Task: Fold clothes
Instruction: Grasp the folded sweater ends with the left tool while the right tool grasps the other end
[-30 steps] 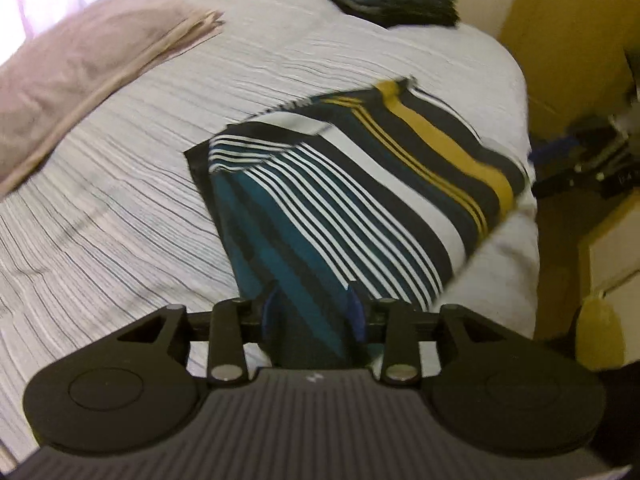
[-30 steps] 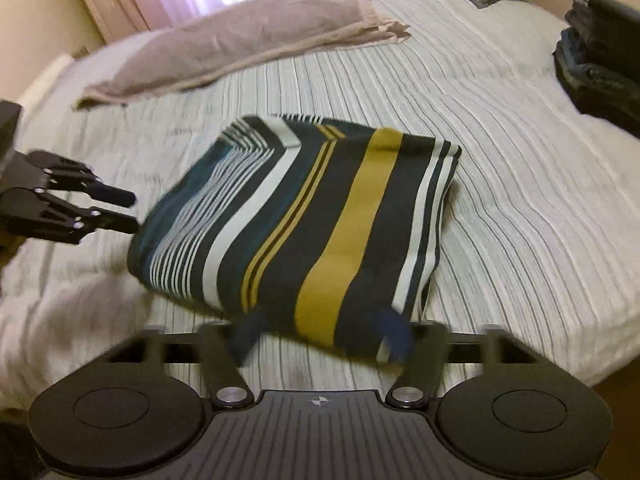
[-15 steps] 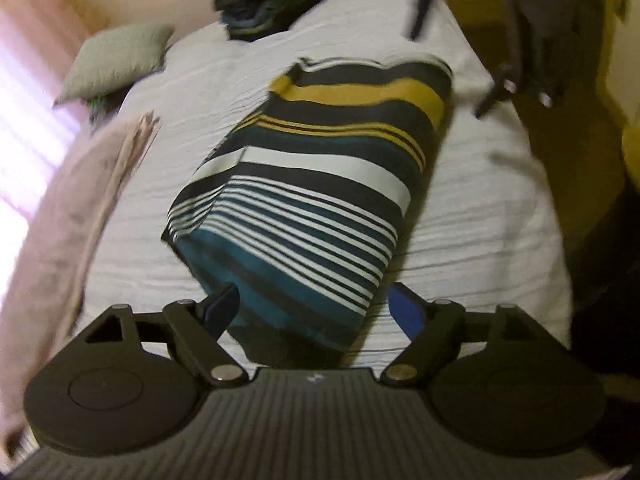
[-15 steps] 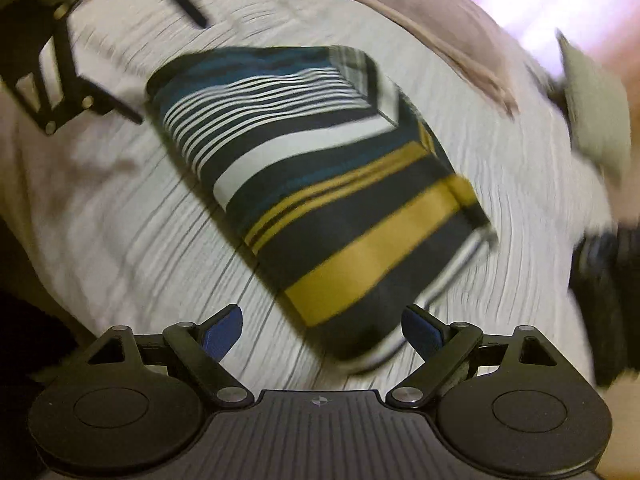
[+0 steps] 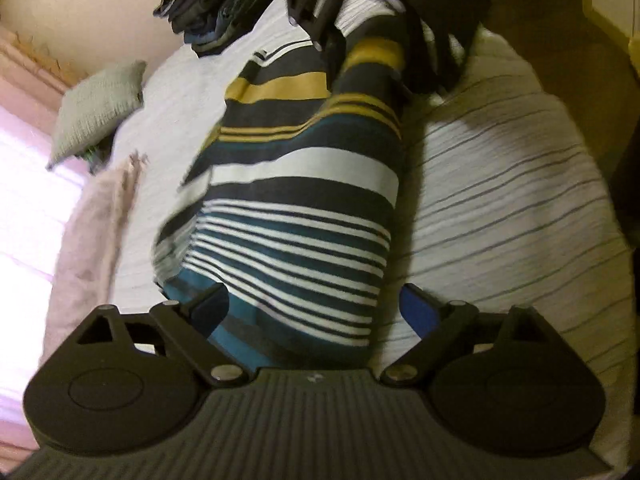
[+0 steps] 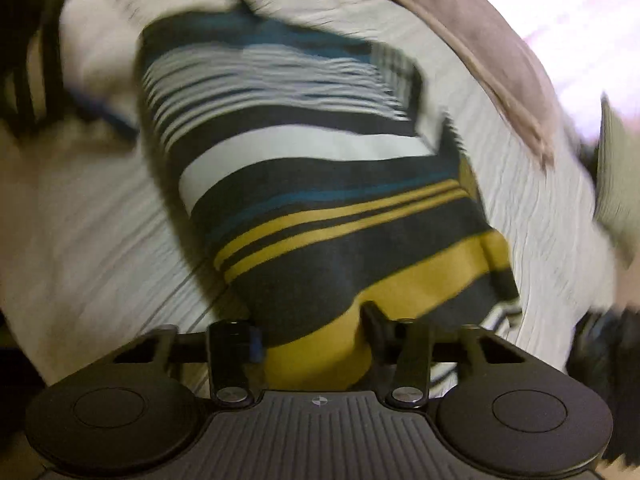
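We work over a bed (image 5: 500, 208) covered in pale cloth with thin grey ribbed lines, a cream wall behind it. Our left gripper (image 5: 316, 304) stands spread wide, its blue-padded fingers (image 5: 416, 308) straddling the teal end of the folded striped garment (image 5: 304, 216) without pinching it. Our right gripper (image 6: 312, 332) is clenched on the opposite end, the mustard band bunched between its fingers; that view is badly blurred. The garment is soft knit, folded into a long rectangle lying across the bed, banded in teal, white, charcoal and mustard, thin stripes giving way to broad ones. In the left view the right gripper's dark body hides the garment's far end. Beyond lie a dark stack of folded clothes (image 5: 212, 4), a grey-green textured cushion (image 5: 96, 108) and a pinkish towel (image 5: 92, 240) along the bed's edge.
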A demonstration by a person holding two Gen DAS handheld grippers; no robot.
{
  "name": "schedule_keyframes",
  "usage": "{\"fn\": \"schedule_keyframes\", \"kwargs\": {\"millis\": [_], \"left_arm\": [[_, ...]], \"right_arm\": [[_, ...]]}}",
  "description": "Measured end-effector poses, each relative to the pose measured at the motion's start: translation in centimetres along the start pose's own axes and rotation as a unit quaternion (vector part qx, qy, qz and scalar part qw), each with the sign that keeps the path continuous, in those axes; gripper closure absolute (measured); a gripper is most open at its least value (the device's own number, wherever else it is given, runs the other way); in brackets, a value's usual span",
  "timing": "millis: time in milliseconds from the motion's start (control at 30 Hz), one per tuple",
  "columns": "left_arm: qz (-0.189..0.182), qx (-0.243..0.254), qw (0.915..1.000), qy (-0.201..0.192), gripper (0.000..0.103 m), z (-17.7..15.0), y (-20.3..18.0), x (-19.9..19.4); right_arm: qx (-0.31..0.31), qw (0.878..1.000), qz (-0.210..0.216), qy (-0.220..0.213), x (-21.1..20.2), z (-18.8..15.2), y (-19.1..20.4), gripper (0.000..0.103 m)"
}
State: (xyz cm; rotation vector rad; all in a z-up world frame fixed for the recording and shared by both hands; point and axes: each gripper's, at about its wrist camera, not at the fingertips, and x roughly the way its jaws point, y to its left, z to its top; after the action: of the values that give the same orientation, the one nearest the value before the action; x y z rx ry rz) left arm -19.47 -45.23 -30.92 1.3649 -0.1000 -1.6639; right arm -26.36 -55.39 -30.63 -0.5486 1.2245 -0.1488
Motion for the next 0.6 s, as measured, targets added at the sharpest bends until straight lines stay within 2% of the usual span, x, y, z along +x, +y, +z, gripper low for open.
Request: {"fn": "schedule_keyframes", "kwargs": {"millis": [100,200,267,300,333,367,400,433,467,533,567,600], "left_arm": [[0.018,0.034,0.9992,0.001,0.013,0.5,0.1,0.4],[0.029,0.041,0.9987,0.01,0.014,0.9,1.0,1.0],[0.03,0.04,0.9985,0.023,0.023,1.1,1.7,1.6],[0.029,0.038,0.9983,0.033,0.038,1.2,2.1,2.0],[0.027,0.035,0.9981,0.043,0.046,1.1,2.5,2.4],[0.019,0.028,0.9983,0.048,0.049,1.1,2.8,2.6],[0.008,0.017,0.9986,0.049,0.061,1.0,3.3,2.5],[0.004,0.006,0.9988,0.049,0.068,1.1,3.7,2.4],[0.0,-0.005,0.9988,0.048,0.07,1.2,4.1,2.2],[-0.006,-0.023,0.9986,0.048,0.072,1.3,4.9,1.7],[-0.01,-0.031,0.9983,0.049,0.073,1.3,5.3,1.6],[-0.017,-0.042,0.9977,0.051,0.073,1.4,5.7,1.5]], "right_arm": [[0.029,0.999,0.016,-0.005,-1.0,0.2,-2.1,0.067],[0.058,0.998,0.031,-0.011,-2.0,0.4,-4.2,0.067],[0.078,0.996,0.042,-0.014,-2.7,0.6,-5.6,0.067],[0.087,0.995,0.047,-0.016,-3.1,0.7,-6.3,0.067],[0.097,0.994,0.052,-0.018,-3.4,0.7,-7.0,0.067],[0.106,0.993,0.057,-0.019,-3.7,0.8,-7.7,0.067],[0.107,0.993,0.056,-0.018,-3.7,0.9,-7.4,0.067],[0.106,0.993,0.052,-0.016,-3.6,0.9,-7.1,0.067],[0.106,0.993,0.047,-0.013,-3.6,0.9,-6.8,0.067],[0.099,0.995,0.031,-0.011,-3.9,0.7,-5.5,0.058],[0.091,0.996,0.02,-0.012,-4.0,0.5,-4.8,0.048],[0.084,0.996,0.009,-0.013,-4.2,0.3,-4.1,0.043]]}}
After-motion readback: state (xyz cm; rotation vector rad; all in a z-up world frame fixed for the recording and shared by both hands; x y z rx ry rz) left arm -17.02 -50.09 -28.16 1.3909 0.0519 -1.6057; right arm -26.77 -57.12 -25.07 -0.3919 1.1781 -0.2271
